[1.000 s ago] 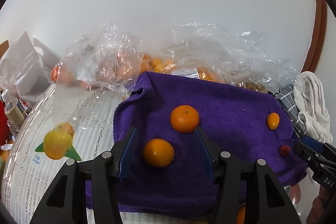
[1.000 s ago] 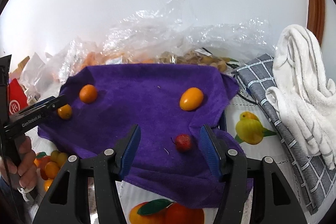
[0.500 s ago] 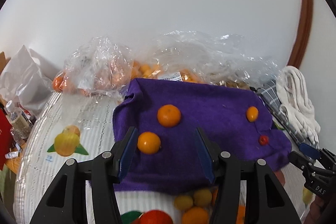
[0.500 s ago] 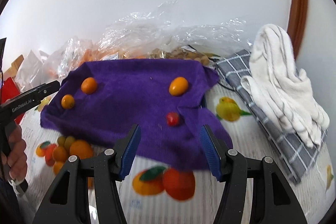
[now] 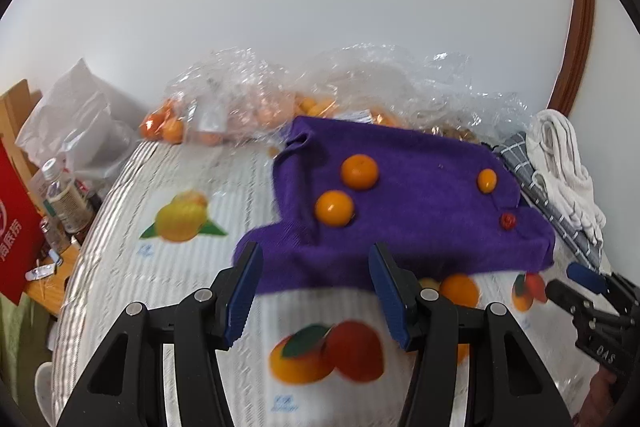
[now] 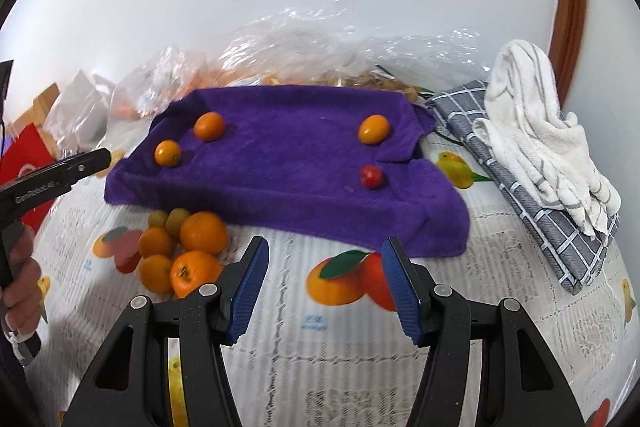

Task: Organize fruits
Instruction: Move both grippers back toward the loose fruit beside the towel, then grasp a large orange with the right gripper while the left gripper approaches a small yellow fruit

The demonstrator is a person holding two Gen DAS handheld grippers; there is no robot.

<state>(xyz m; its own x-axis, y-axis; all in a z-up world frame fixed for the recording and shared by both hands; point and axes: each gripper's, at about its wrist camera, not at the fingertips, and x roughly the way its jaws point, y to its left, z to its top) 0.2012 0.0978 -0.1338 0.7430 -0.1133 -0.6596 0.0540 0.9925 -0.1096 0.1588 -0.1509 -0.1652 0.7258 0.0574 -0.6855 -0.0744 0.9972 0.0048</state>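
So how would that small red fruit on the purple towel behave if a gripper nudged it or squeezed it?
The red fruit looks round and glossy, so it would probably roll at a nudge, though the soft purple towel may slow it. It is much smaller than the oranges, so likely light and easy to slip from the pads. It may bruise if squeezed.

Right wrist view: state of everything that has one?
Purple towel: spread flat, near right corner folded.
Left gripper: open, empty.
Right gripper: jaws closing, nothing between them.
Plastic bags: crumpled, fruit inside.
White towel: bunched on the grey cloth.
Grey cloth: folded.
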